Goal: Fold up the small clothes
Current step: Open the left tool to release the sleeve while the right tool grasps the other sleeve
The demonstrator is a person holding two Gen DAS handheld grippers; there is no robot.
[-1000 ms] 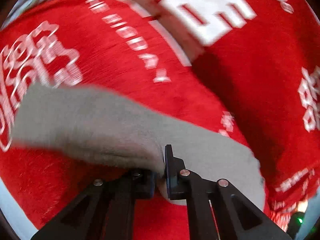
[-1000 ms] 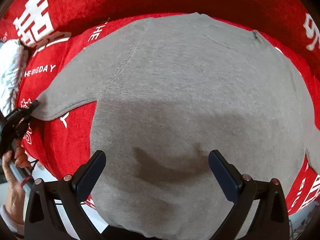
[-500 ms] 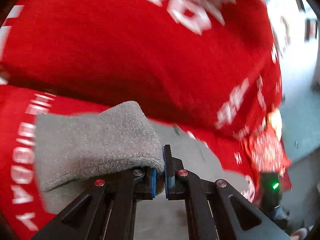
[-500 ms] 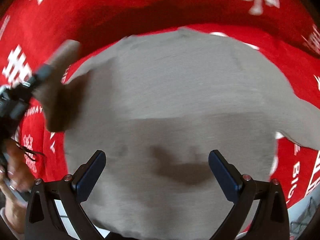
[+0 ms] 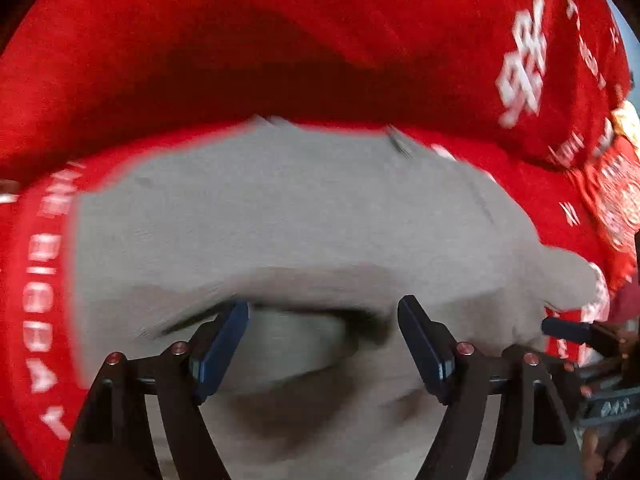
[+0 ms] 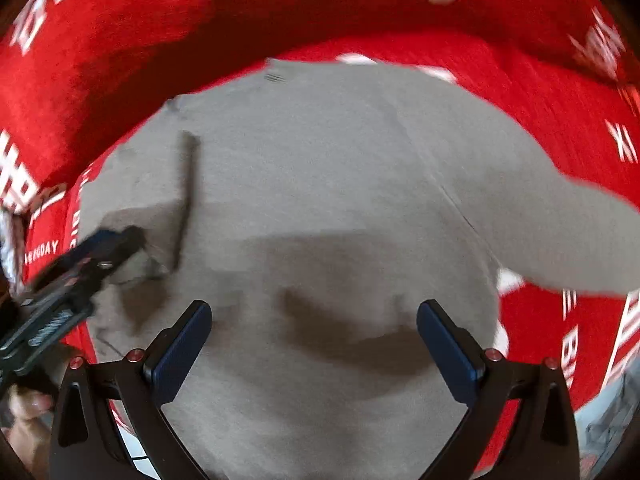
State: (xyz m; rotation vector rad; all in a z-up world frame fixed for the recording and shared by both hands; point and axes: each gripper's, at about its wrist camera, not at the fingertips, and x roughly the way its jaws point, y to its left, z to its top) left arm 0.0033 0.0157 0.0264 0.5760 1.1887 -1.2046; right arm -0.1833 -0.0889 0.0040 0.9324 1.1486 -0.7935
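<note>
both jaws spread wide, pinching nothing. next, right gripper [image 6: 314,334] to the gray shirt [image 6: 320,184] sleeve at right (still sticking out), folding it in flat over the red cloth [image 6: 280,12].

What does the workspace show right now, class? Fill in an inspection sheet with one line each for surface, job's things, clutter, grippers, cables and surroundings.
Surface: red cloth with white lettering, raised in a ridge behind the garment.
Job's things: grey top lies flat; its left sleeve is folded onto the body, its right sleeve is spread out on the cloth.
Clutter: nothing seen.
Grippers: left gripper open above the grey top, holding nothing; right gripper open, holding nothing.
Cables: nothing seen.
Surroundings: pale floor strip at the lower right edge; too blurred to tell more.
</note>
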